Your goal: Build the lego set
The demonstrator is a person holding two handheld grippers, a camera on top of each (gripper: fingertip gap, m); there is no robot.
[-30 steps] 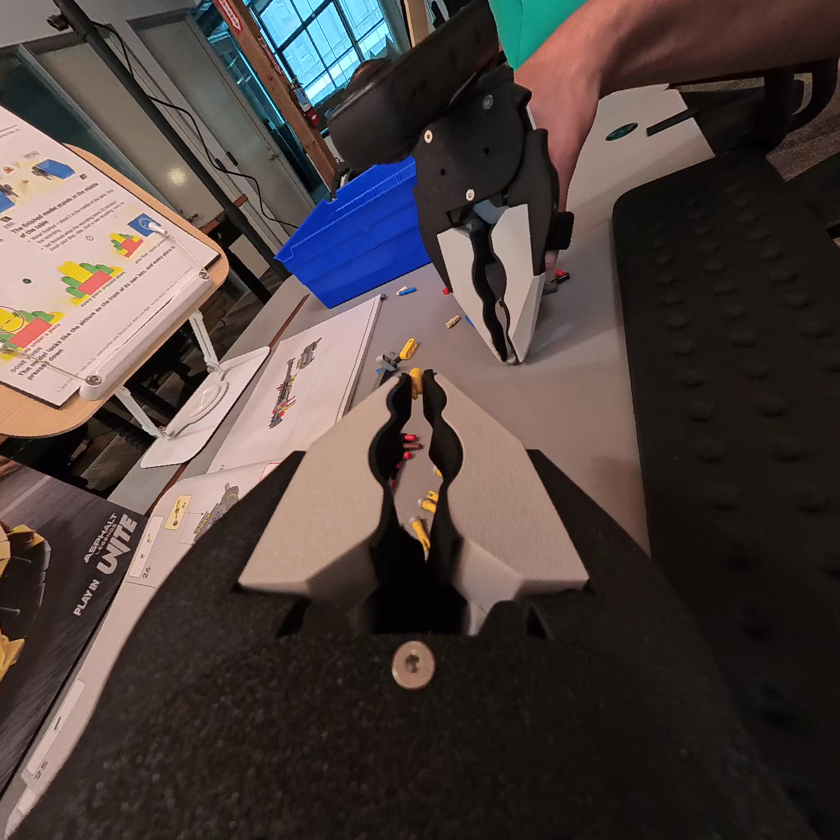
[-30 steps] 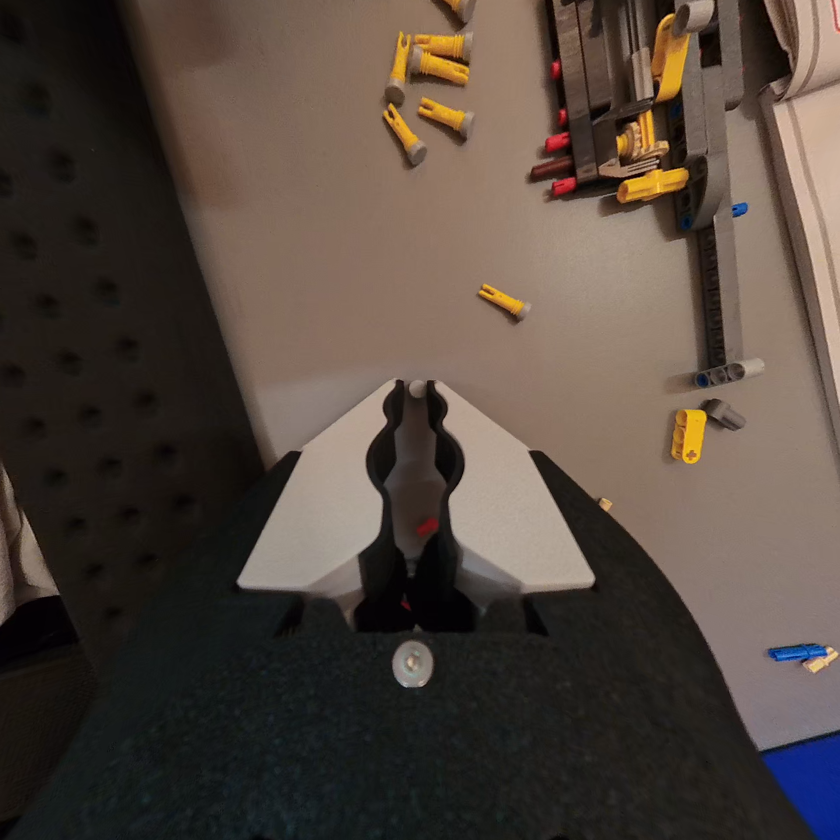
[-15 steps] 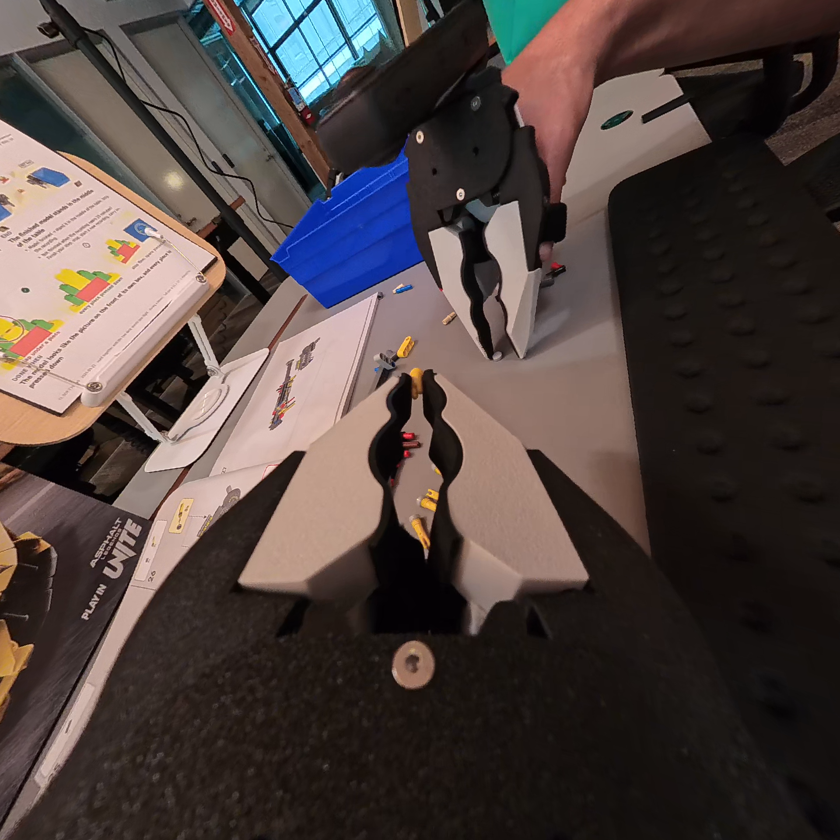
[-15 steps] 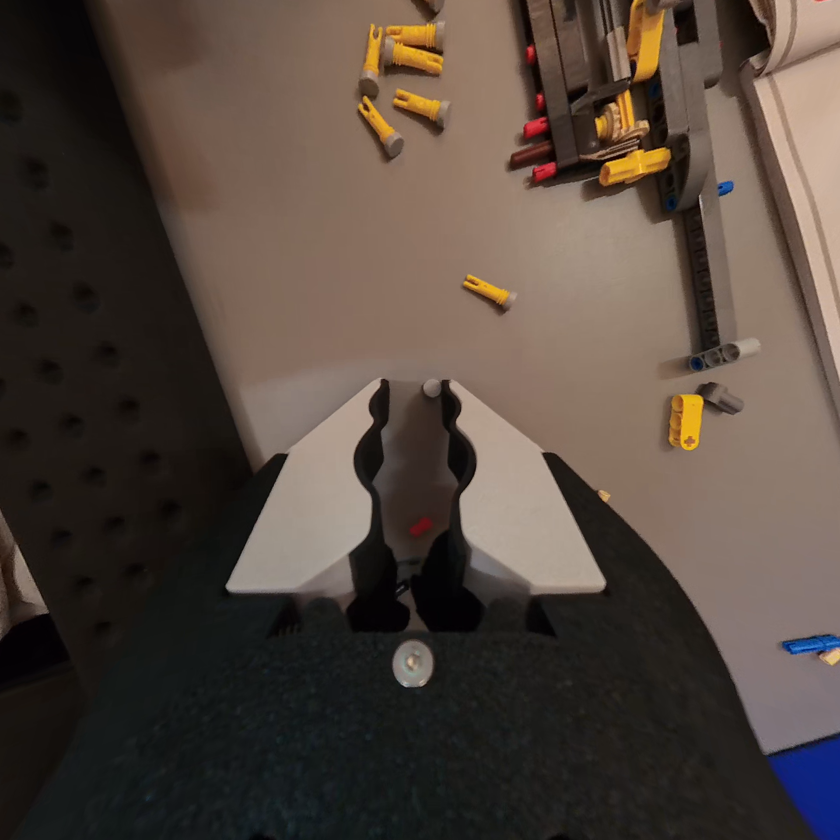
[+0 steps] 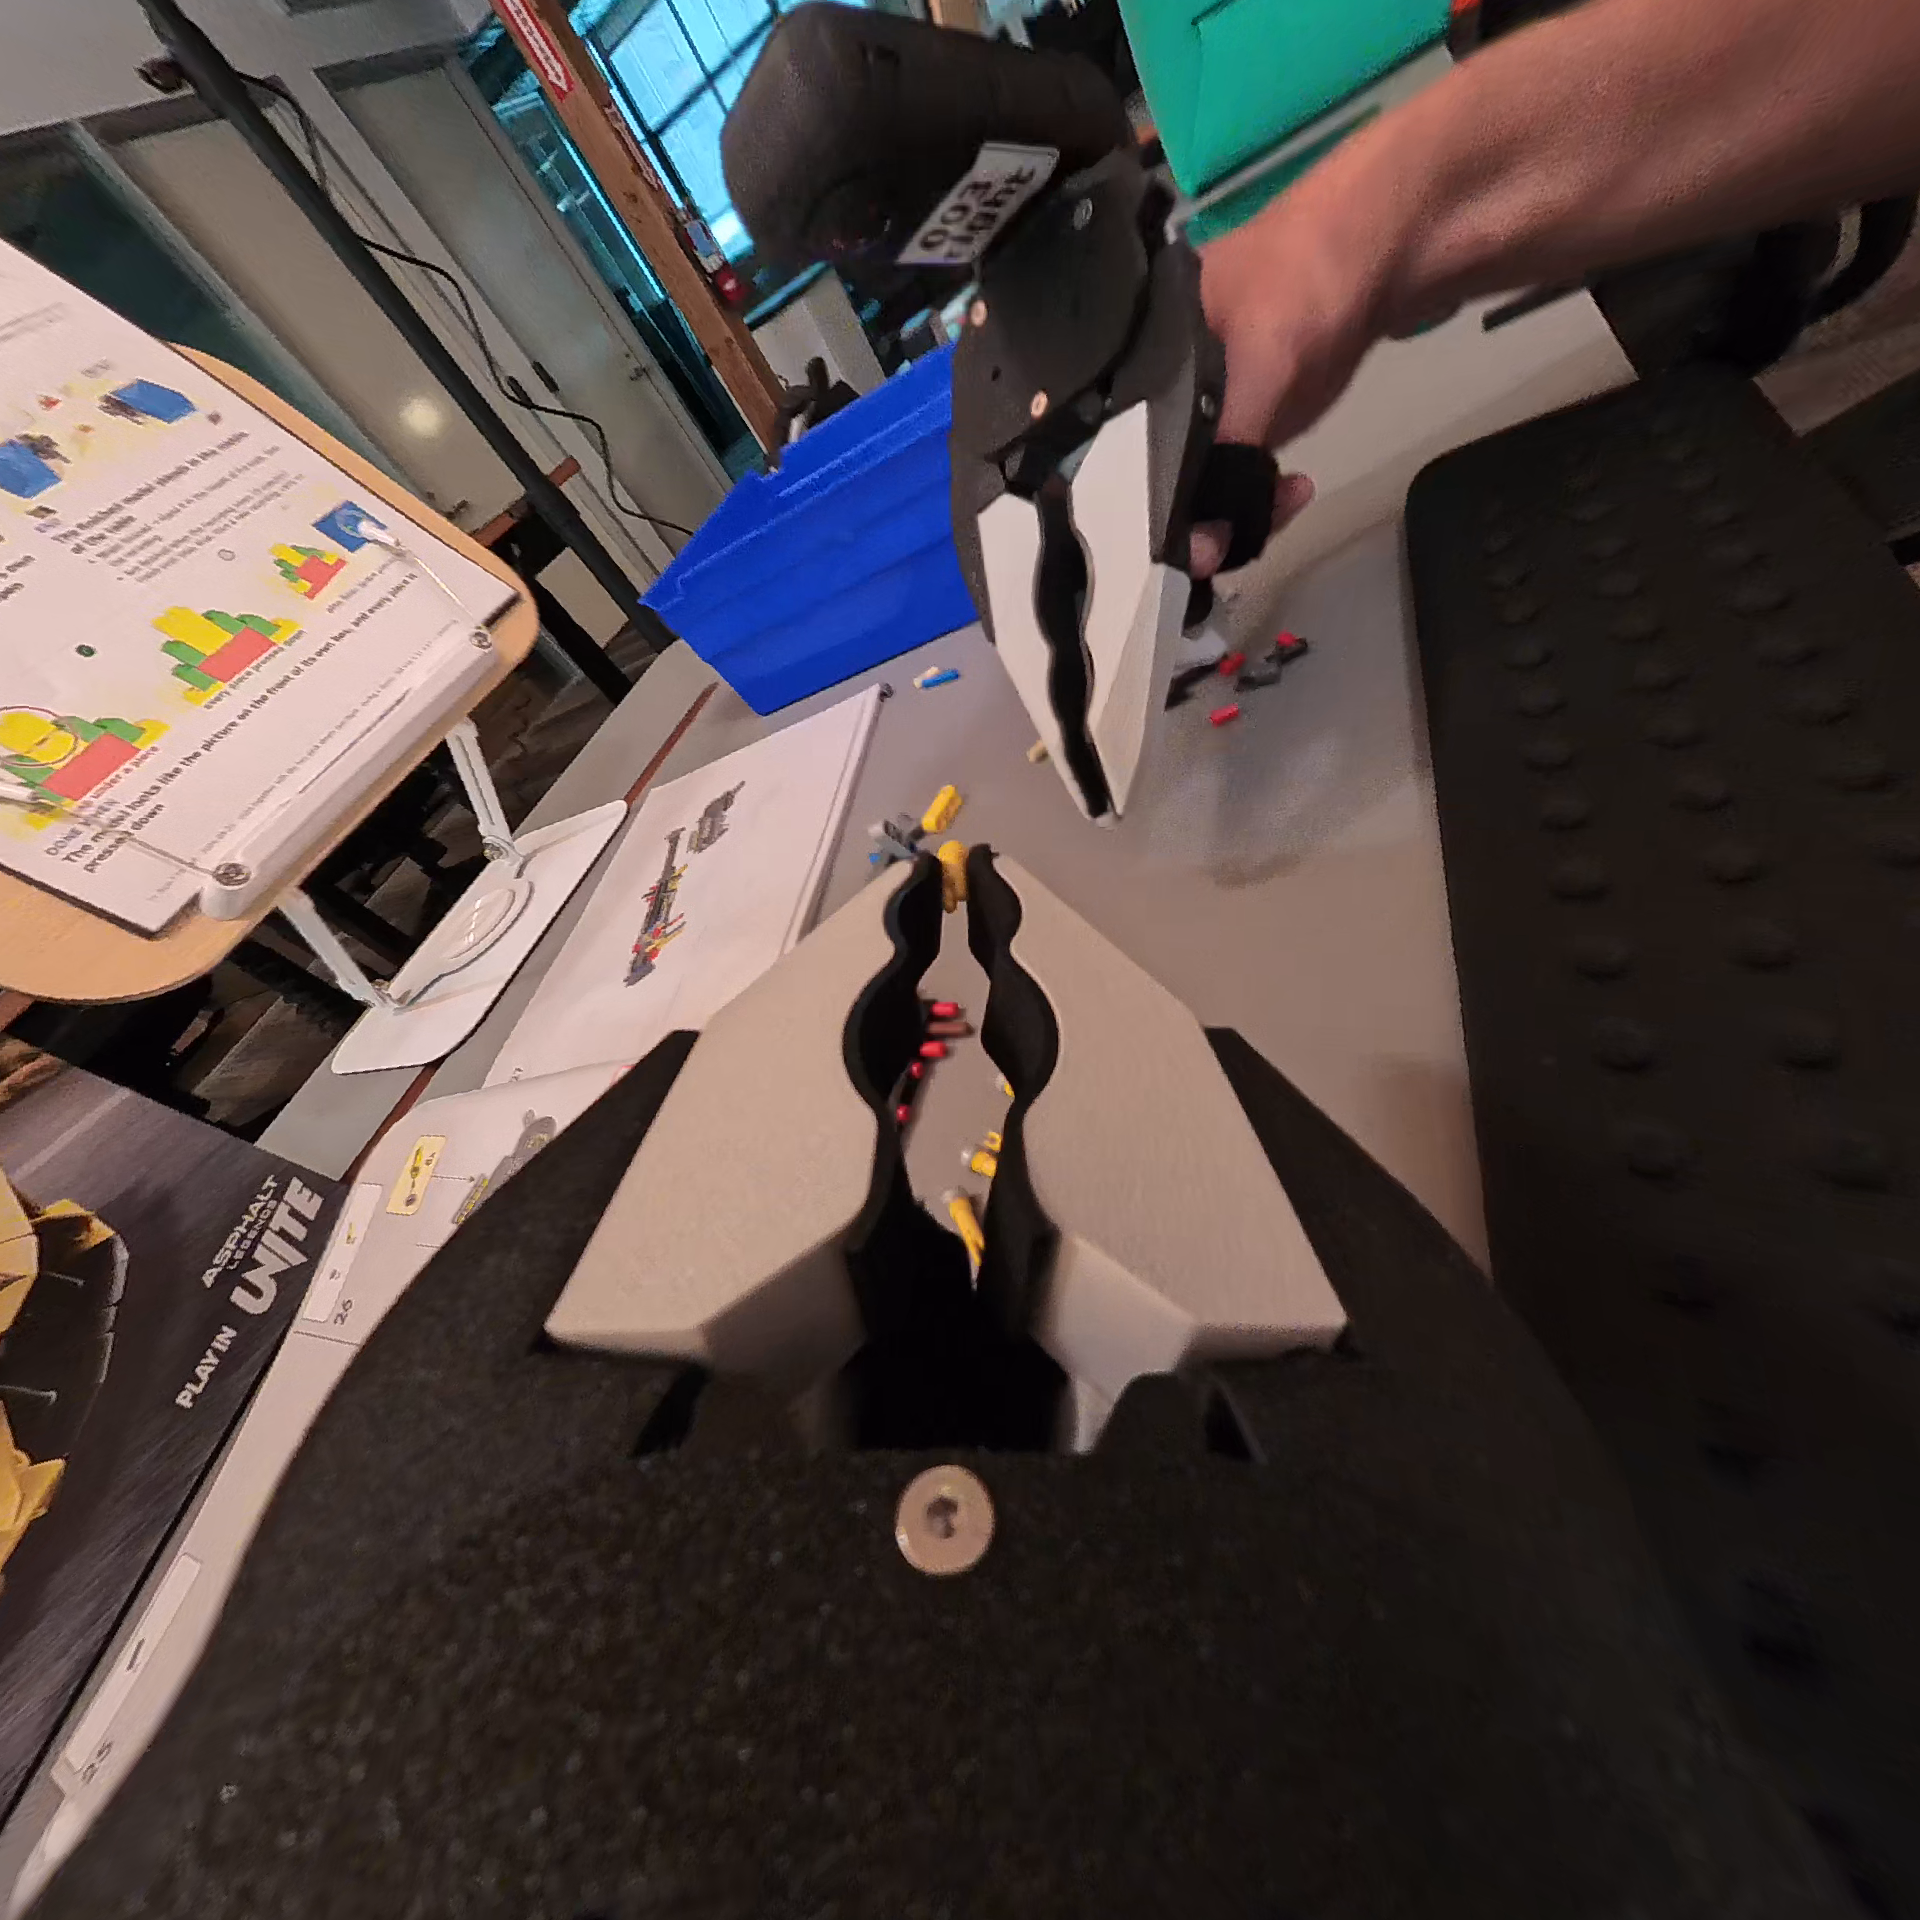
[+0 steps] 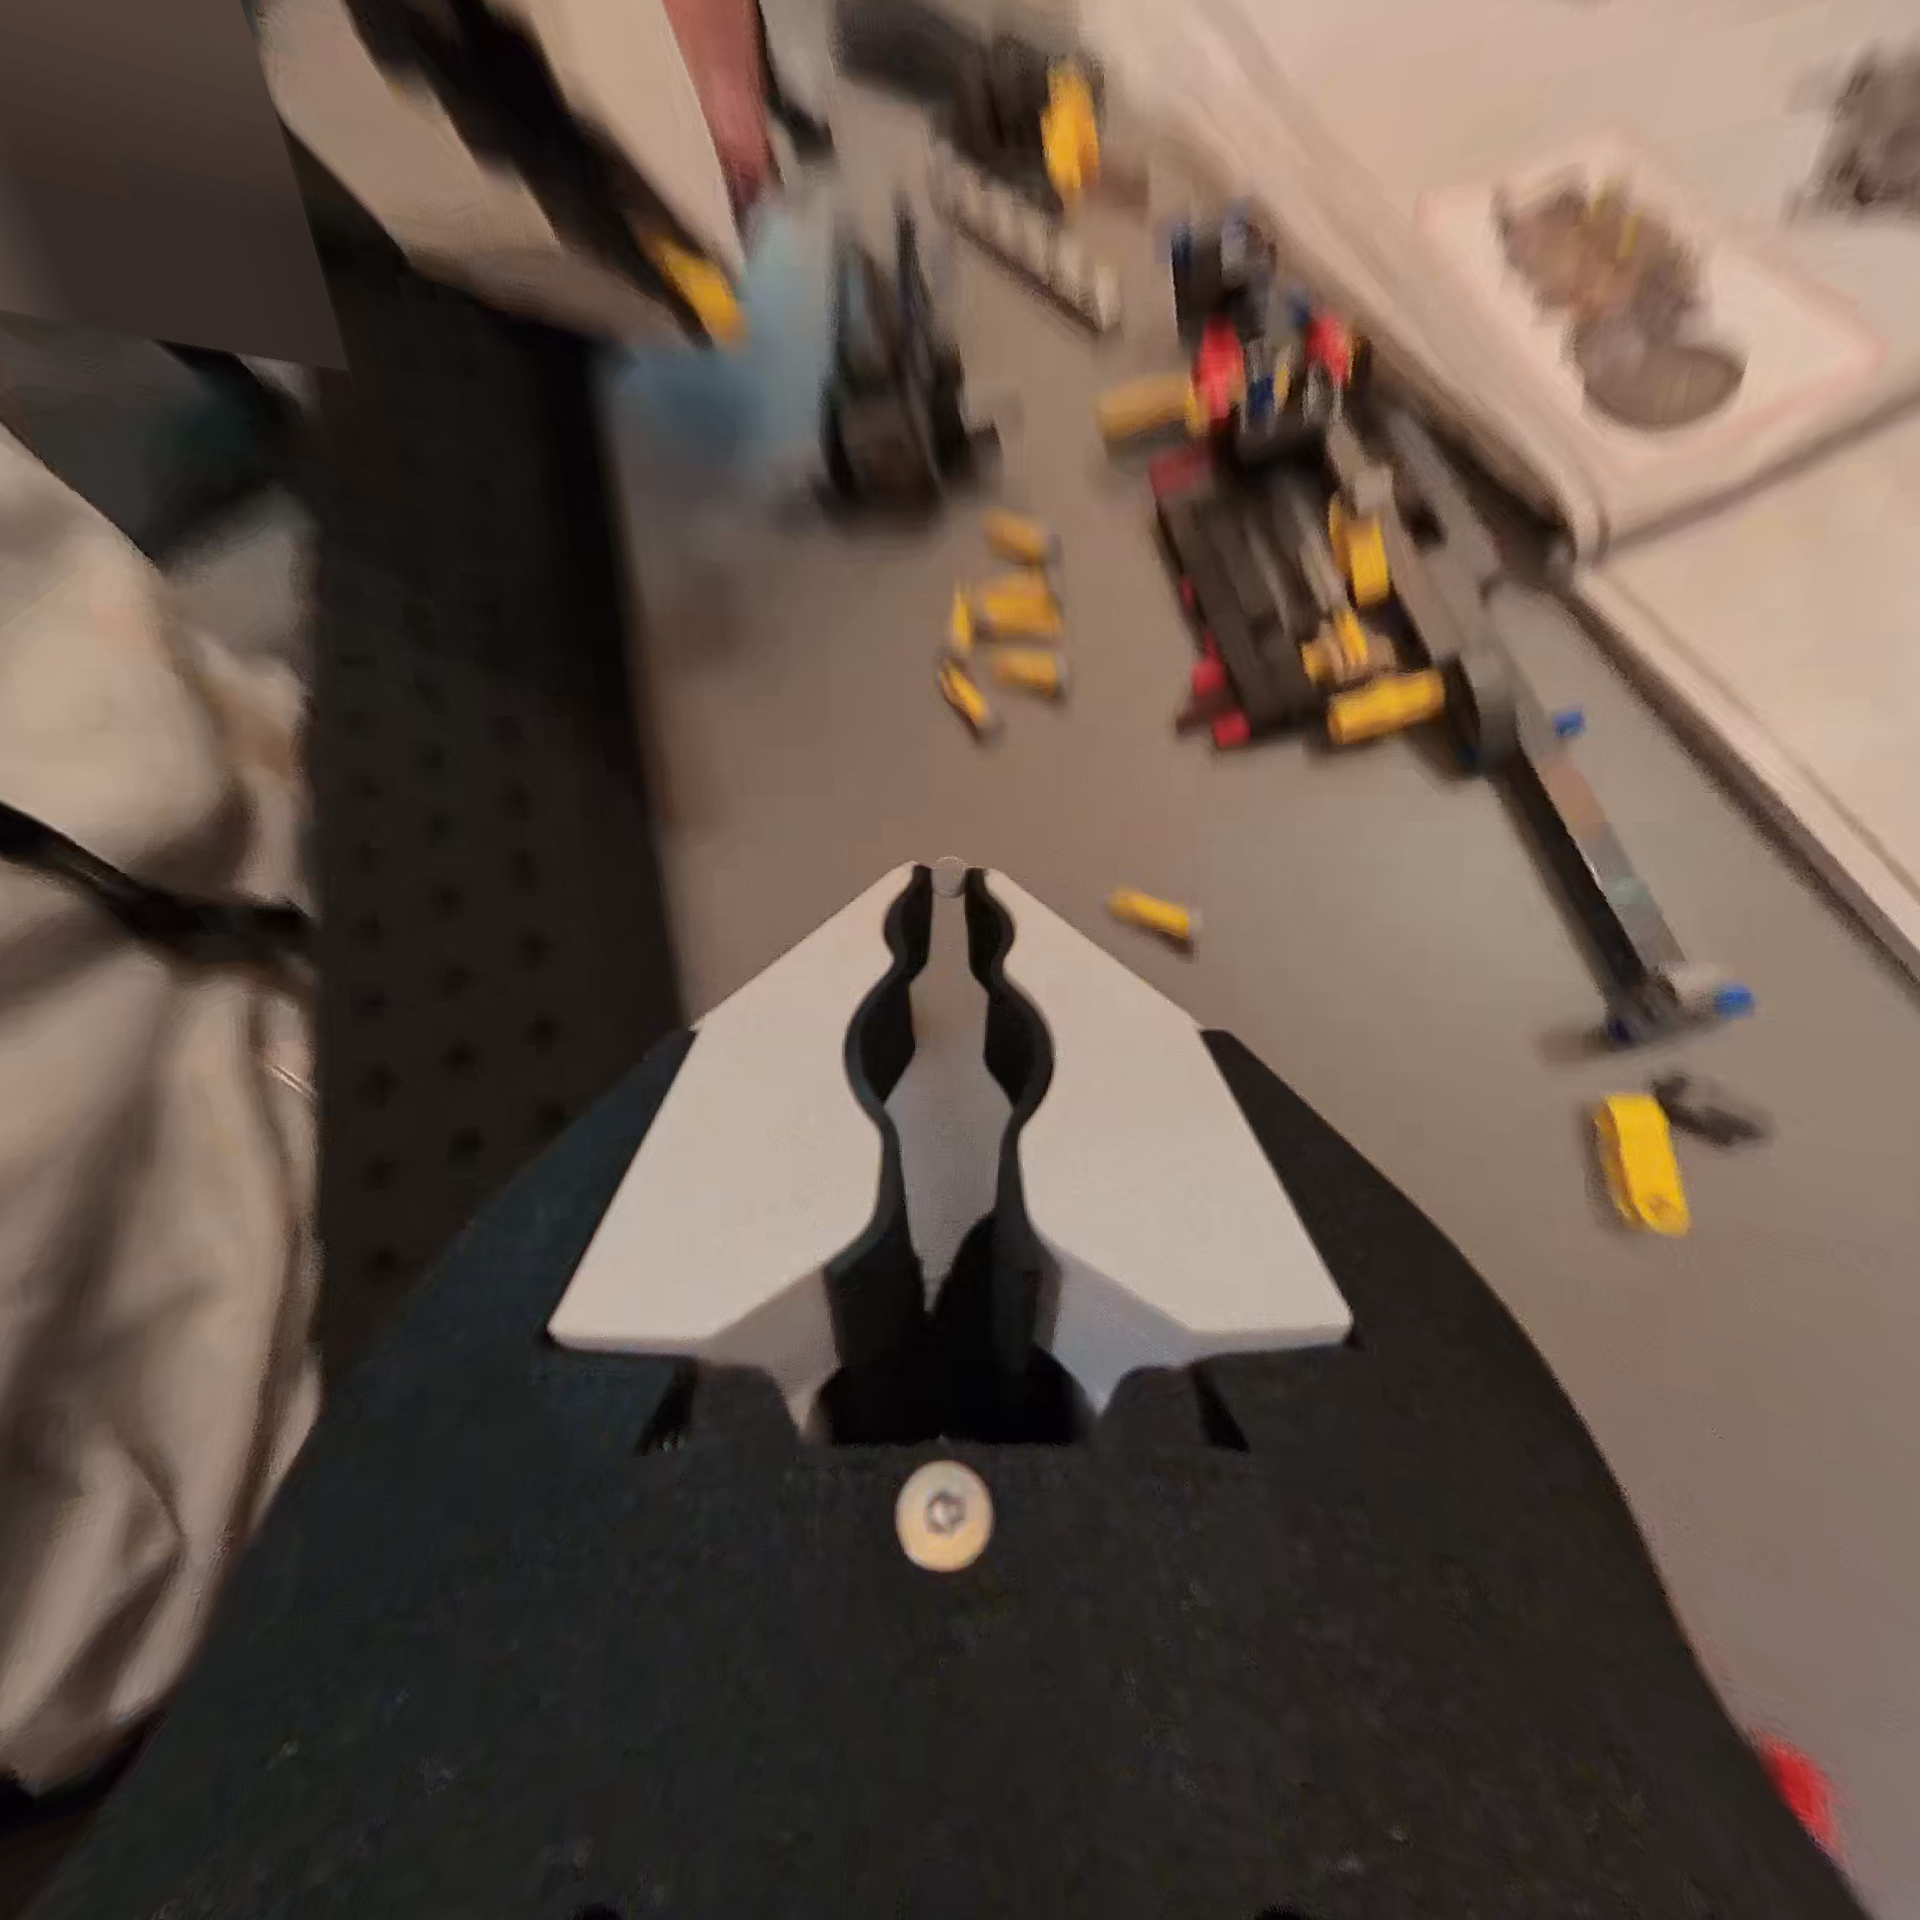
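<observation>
My left gripper is shut on a small yellow lego piece and holds it above the grey table. It also shows blurred at the top left of the right wrist view, with the yellow piece at its tips. My right gripper is shut on a small grey peg, clear of the table. In the left wrist view the right gripper hangs tips down beyond my left one, held by a hand. The partly built black, yellow and red model lies farther ahead.
Several yellow pins, a lone yellow pin, a long grey beam and a yellow piece lie loose. The open instruction booklet, blue bin, black studded mat and a sheet on a stand border the table. Some 9 cm of space lies between my two pairs of fingers.
My right gripper opened around the grey peg on the table, closed on it again, then lifted and tilted toward the model. My left gripper has stayed shut on the yellow piece.
</observation>
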